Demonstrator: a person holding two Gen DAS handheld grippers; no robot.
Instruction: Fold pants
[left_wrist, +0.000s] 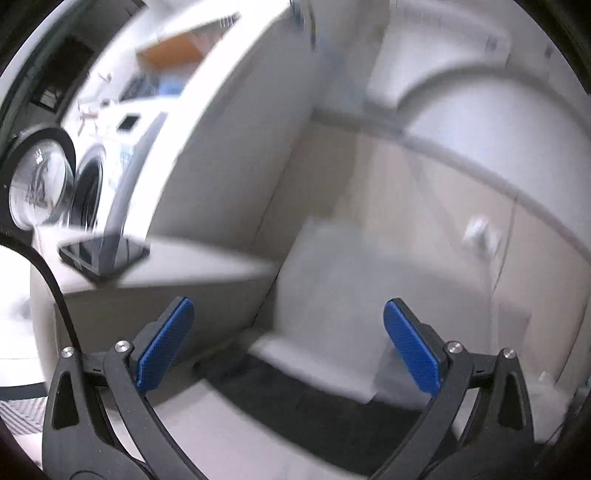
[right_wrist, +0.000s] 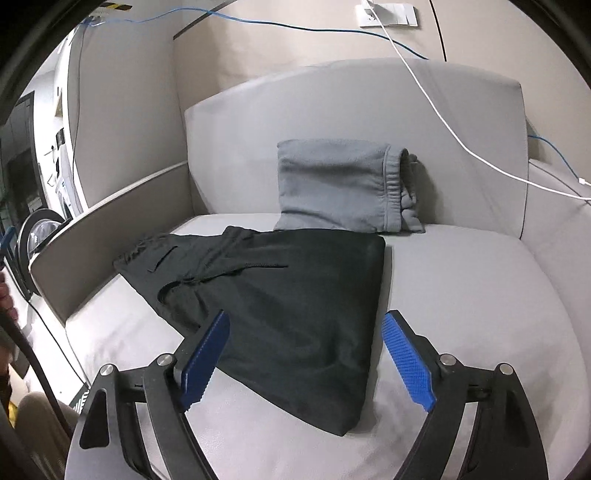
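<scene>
Black pants (right_wrist: 280, 306) lying flat on the grey seat cushion (right_wrist: 480, 302) of an armchair, centre of the right wrist view, apparently folded at least once into a rough wedge: broad straight edge toward the right of the frame, narrower waistband and pocket end trailing to the centre left. Long axis running from lower centre up toward centre left, slanted across the frame

Right gripper (right_wrist: 308, 356) empty, blue pads (right_wrist: 406, 360) spread wide apart, poised directly over the near corner of the pants; left pad over the dark fabric, right pad just past its right-hand edge, over bare cushion. Whether touching the cloth or held just above it, not clear

Left gripper (left_wrist: 288, 343) likewise spread wide and holding nothing, shown in a heavily blurred view; dark cloth at lower centre of that frame, probably the same pants, just below the pads. Phone (left_wrist: 103, 254) on the armrest at centre left, washing machine (left_wrist: 55, 181) behind it

Grey sweatpants (right_wrist: 343, 188), already folded, propped against the backrest at upper centre, just beyond the black pair. White cable (right_wrist: 454, 133) draped across the backrest, upper right

Judged from this: right gripper the nearer and better placed, straddling the near right corner, so likely next a pinch there and a carry along the long axis toward the waistband end
</scene>
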